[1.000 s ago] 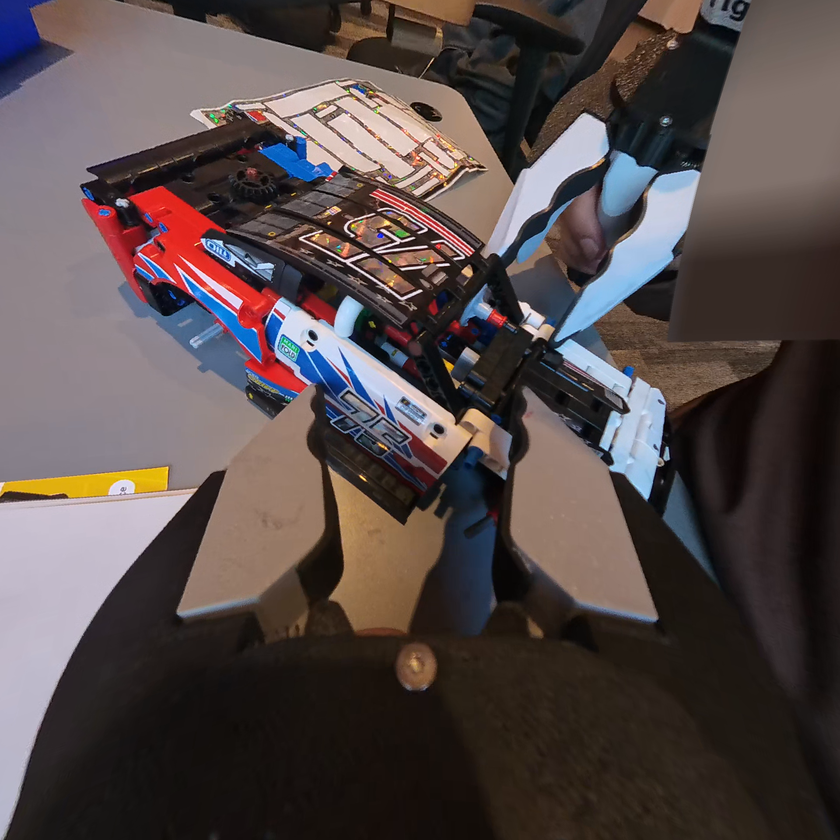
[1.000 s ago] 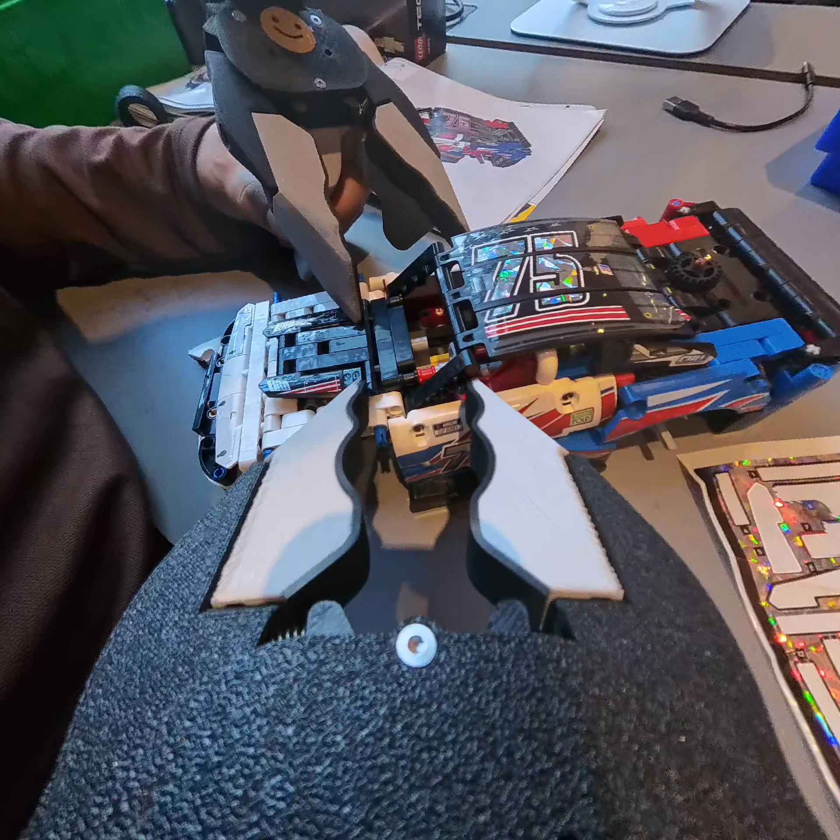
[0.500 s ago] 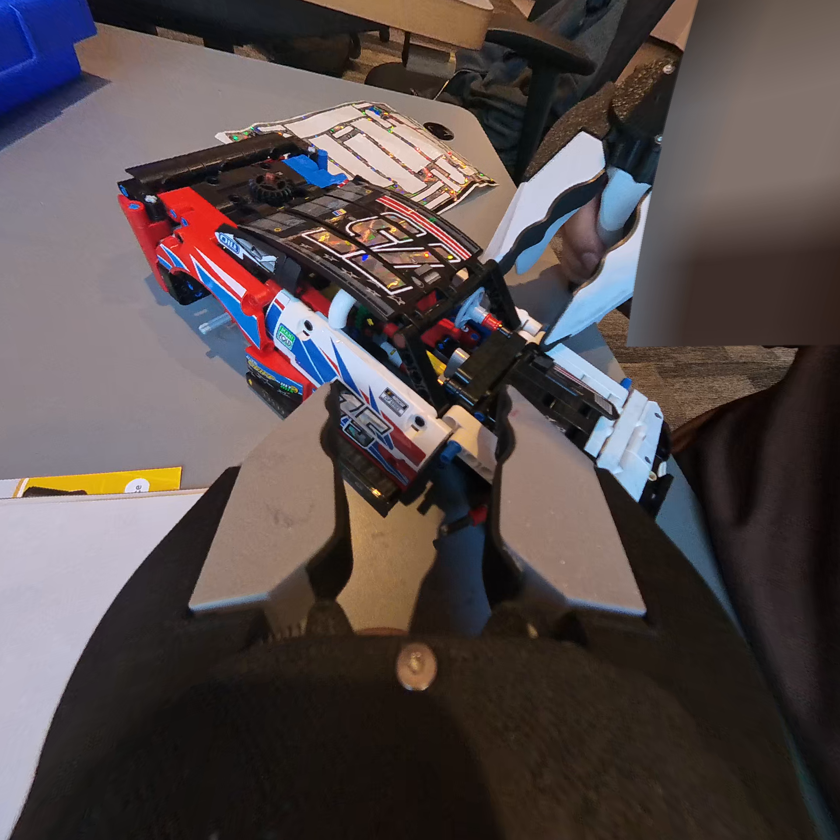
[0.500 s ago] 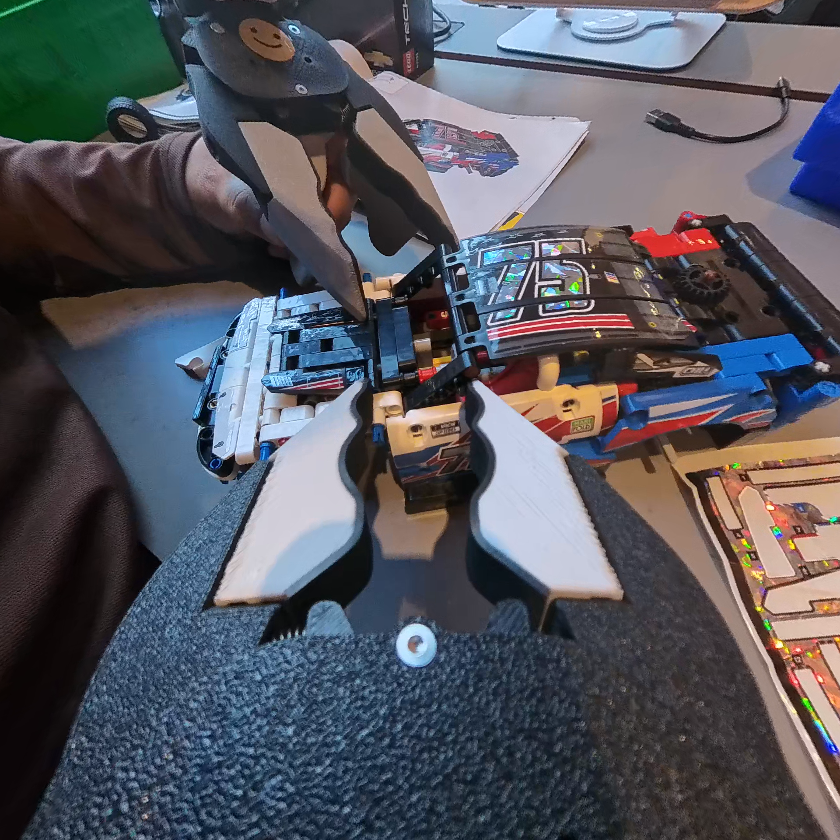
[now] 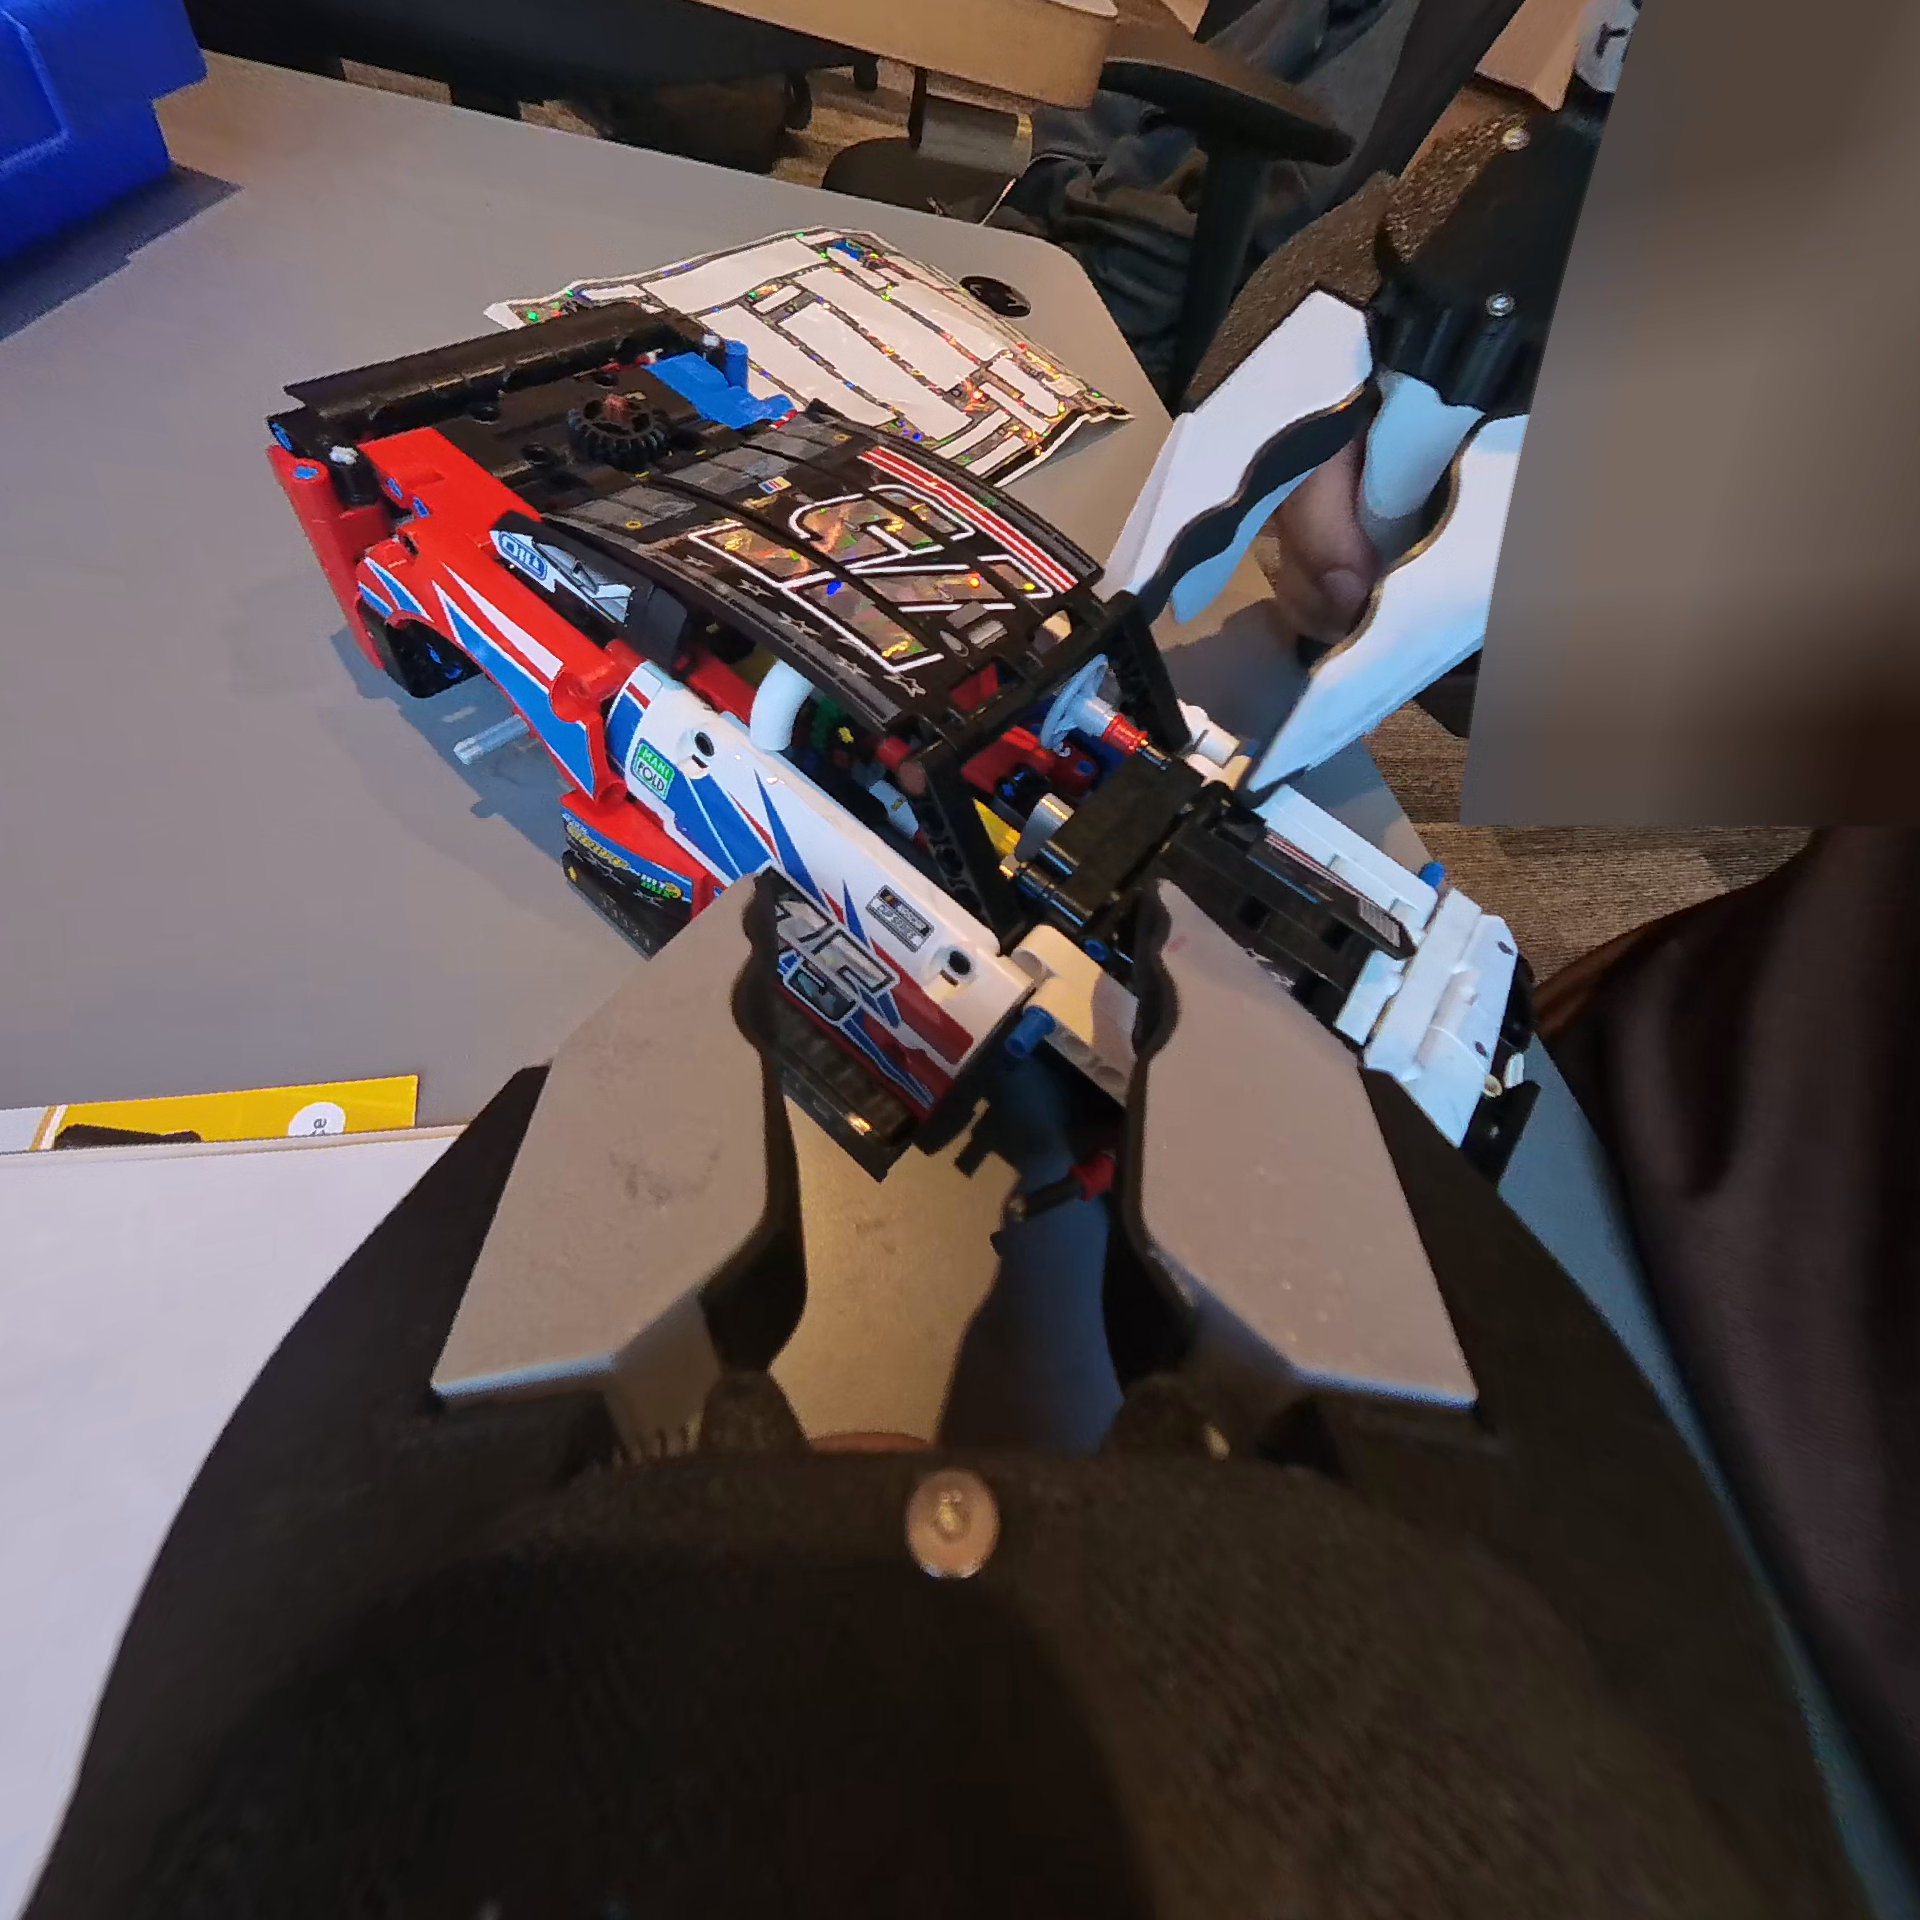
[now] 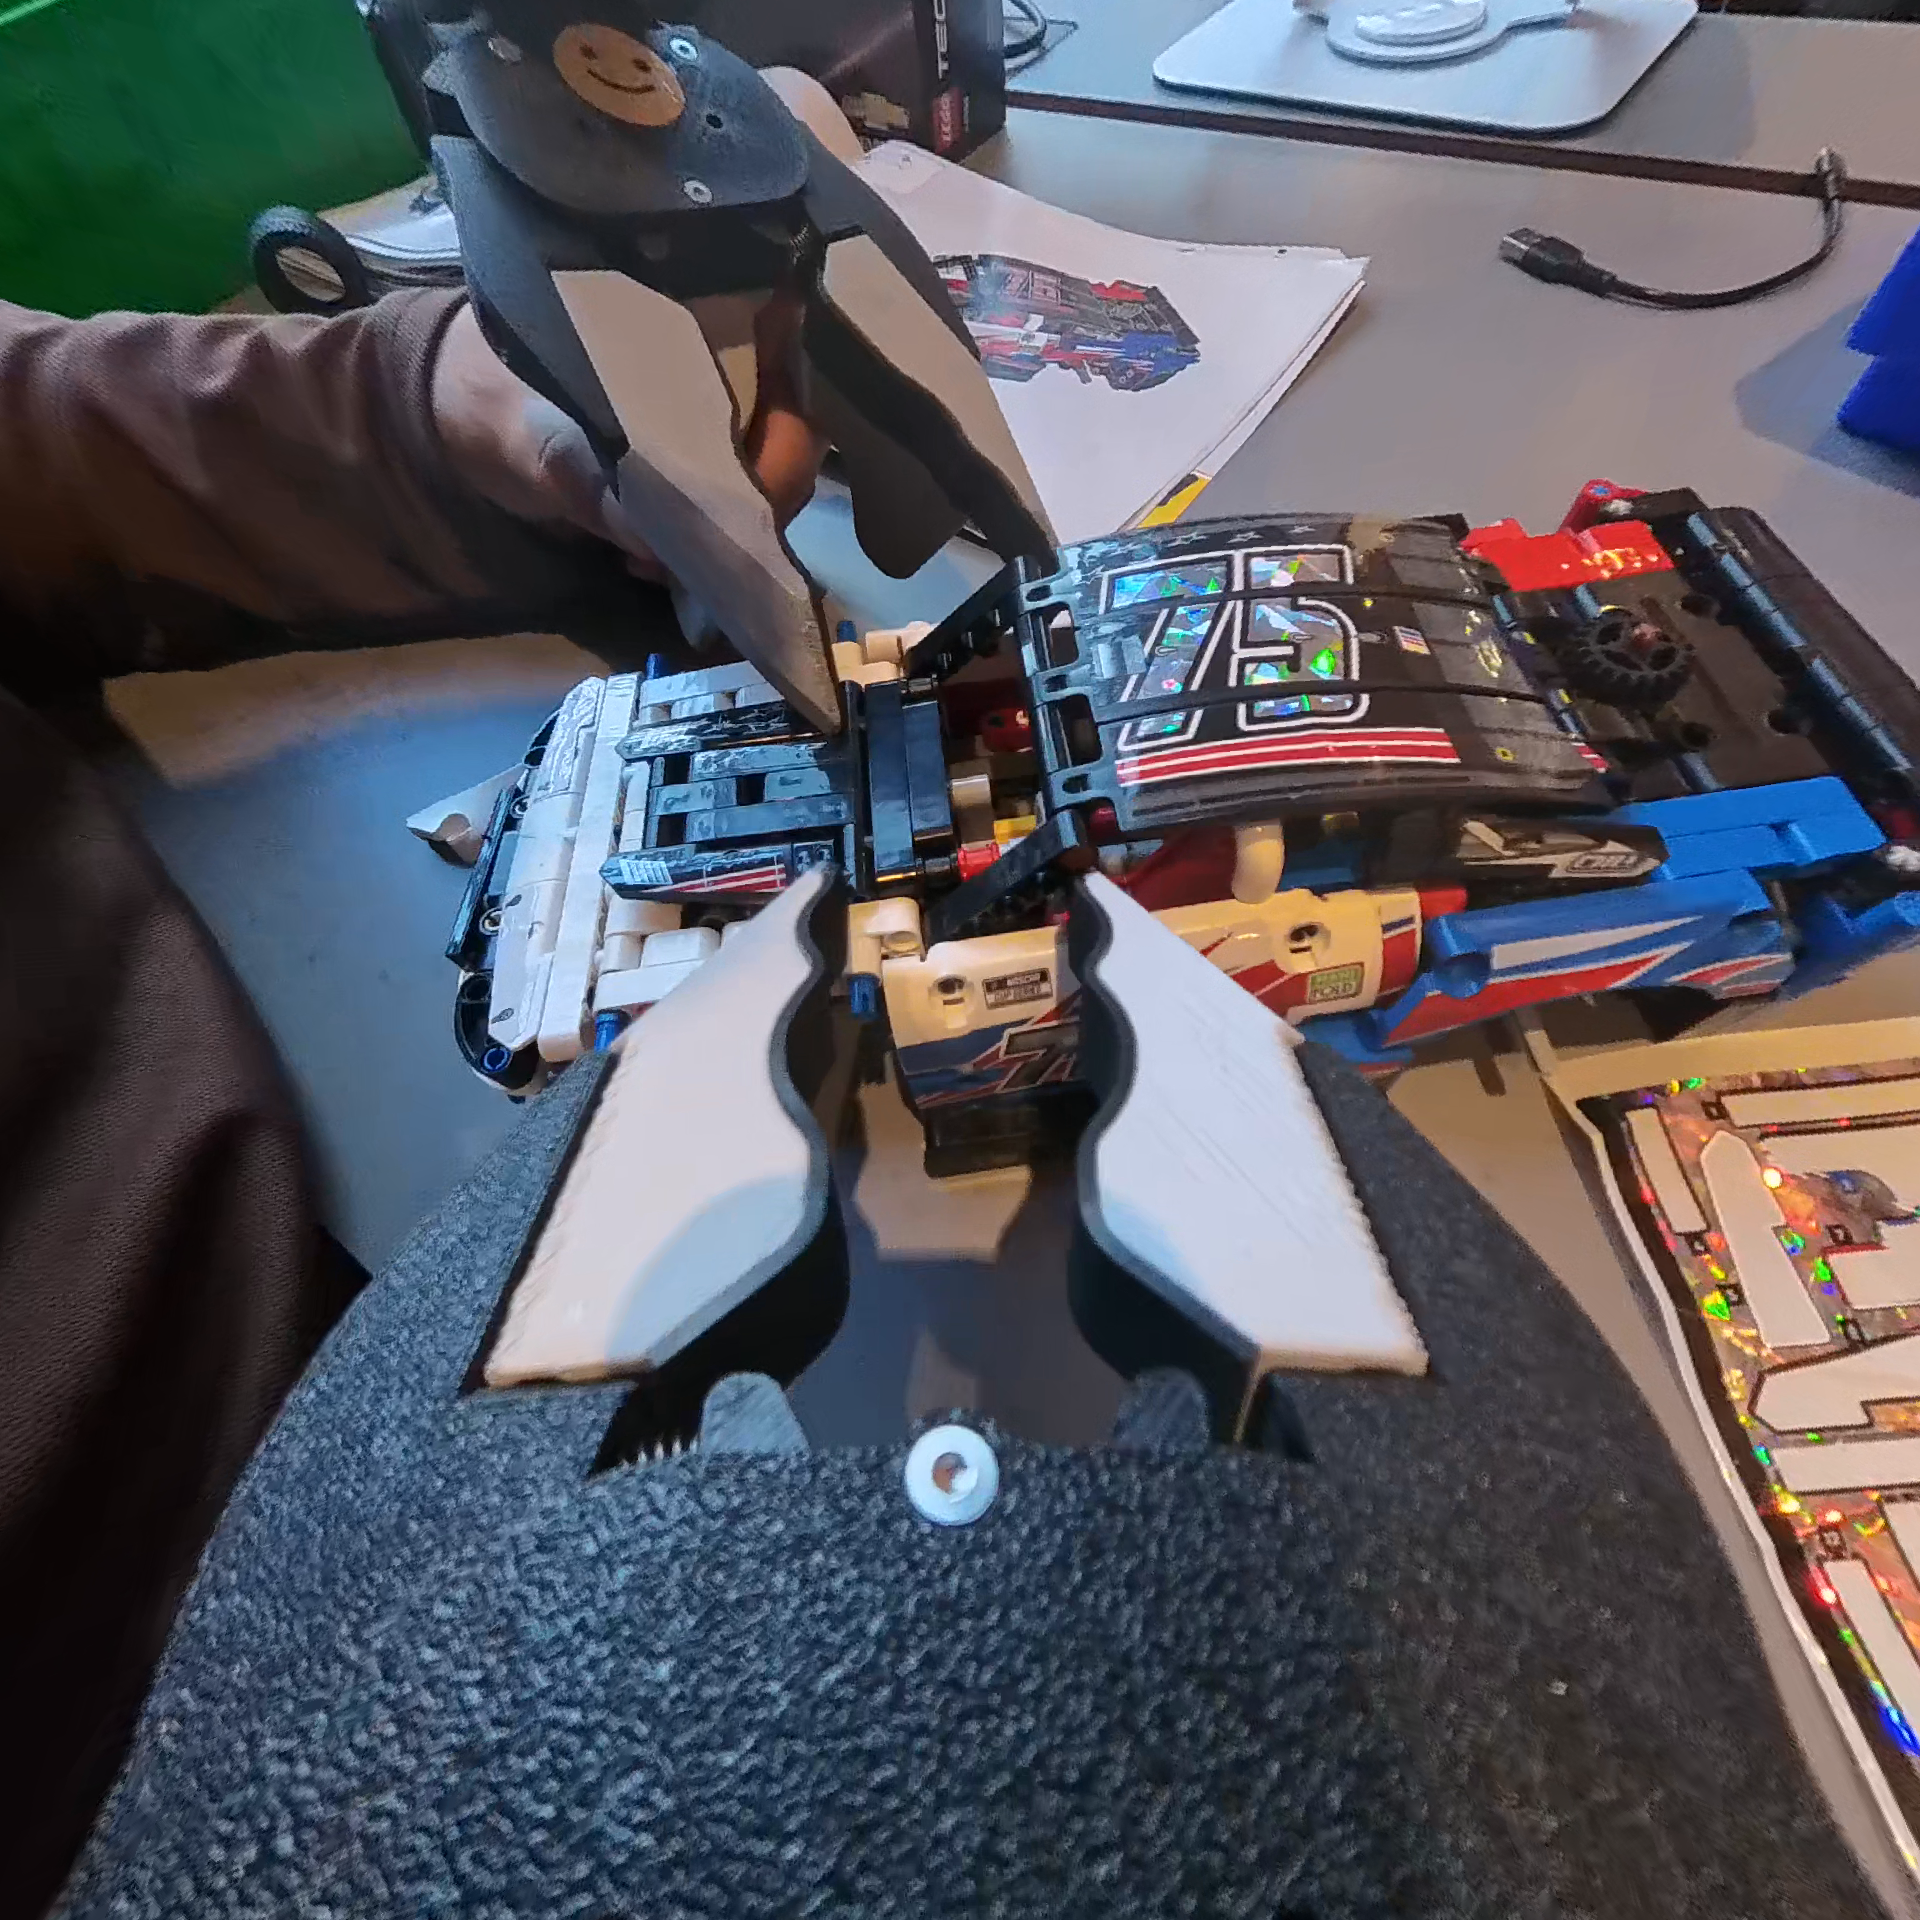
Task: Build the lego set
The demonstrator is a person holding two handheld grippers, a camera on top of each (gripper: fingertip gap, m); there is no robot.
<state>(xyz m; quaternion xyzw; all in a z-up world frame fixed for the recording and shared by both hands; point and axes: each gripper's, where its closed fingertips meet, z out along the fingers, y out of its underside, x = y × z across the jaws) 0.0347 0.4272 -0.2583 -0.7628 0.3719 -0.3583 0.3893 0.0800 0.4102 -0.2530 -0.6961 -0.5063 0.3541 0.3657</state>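
Lego car (image 5: 748, 665) lies on table (image 5: 187, 748), long axis crosswise between tools. Left tool (image 5: 951, 925) and right tool (image 6: 951, 914) face its opposite flanks, both parted, seemingly bracing, not clamping.

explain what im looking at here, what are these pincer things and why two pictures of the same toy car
The pincers are two-finger grippers that a person holds, one in each hand. Each carries a camera looking along its fingers, so you get two opposite views of one moment. The grey-fingered left gripper and the white-fingered right gripper both stand open, straddling opposite sides of the red, white and blue brick-built race car without clearly clamping it. The car rests on a grey table. Beside it lie a shiny holographic sticker sheet and a printed white instruction booklet.
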